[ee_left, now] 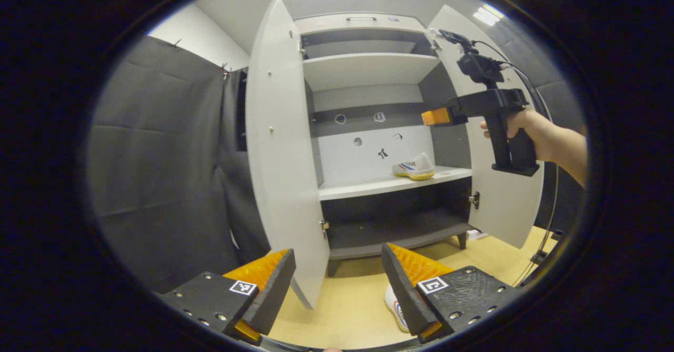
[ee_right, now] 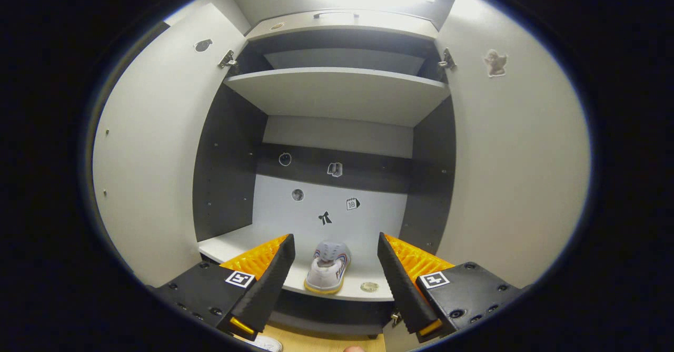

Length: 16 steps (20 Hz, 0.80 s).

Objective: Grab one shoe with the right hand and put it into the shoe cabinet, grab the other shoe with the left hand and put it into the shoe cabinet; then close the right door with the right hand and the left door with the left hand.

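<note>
shoe cabinet (ee_left: pixel 284 130): white doors and shelves, dark grey inside walls, tiny black stickers on the back panel
shoe on shelf (ee_right: pixel 326 267): white, red-blue side stripes, yellow sole
floor (ee_left: pixel 347 299): light wood

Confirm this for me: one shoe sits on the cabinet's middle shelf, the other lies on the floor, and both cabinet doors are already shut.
The doors are wrong. The left door and right door both stand wide open, as the left gripper view shows. The rest holds: one shoe sits on the middle shelf, the other shoe lies on the floor.
</note>
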{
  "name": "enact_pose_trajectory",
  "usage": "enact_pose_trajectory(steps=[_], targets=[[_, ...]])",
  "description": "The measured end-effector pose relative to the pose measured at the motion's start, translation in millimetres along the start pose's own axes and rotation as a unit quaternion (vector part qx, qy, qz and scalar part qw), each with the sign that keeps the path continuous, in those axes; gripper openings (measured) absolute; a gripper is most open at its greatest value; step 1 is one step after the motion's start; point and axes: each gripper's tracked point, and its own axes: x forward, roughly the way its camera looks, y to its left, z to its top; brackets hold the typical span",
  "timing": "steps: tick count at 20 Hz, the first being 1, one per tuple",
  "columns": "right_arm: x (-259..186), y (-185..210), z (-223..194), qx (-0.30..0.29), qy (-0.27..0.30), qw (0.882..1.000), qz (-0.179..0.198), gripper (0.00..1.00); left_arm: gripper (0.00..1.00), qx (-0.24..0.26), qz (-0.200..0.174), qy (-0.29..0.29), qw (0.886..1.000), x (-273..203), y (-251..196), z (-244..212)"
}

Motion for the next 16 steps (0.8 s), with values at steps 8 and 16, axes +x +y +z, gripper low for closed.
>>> enact_pose_trajectory(steps=[8, 16], targets=[[-96.0, -38.3, -42.5, 0.012, 0.032, 0.999, -0.026, 0.98, 0.95, -0.002, -0.078, 0.043, 0.996, 41.1, -65.2, -38.7], [-159.8, -58.4, -76.7, 0.001, 0.065, 0.997, -0.045, 0.98, 0.95, 0.013, -0.109, 0.133, 0.985, 68.2, -107.6, -125.4]])
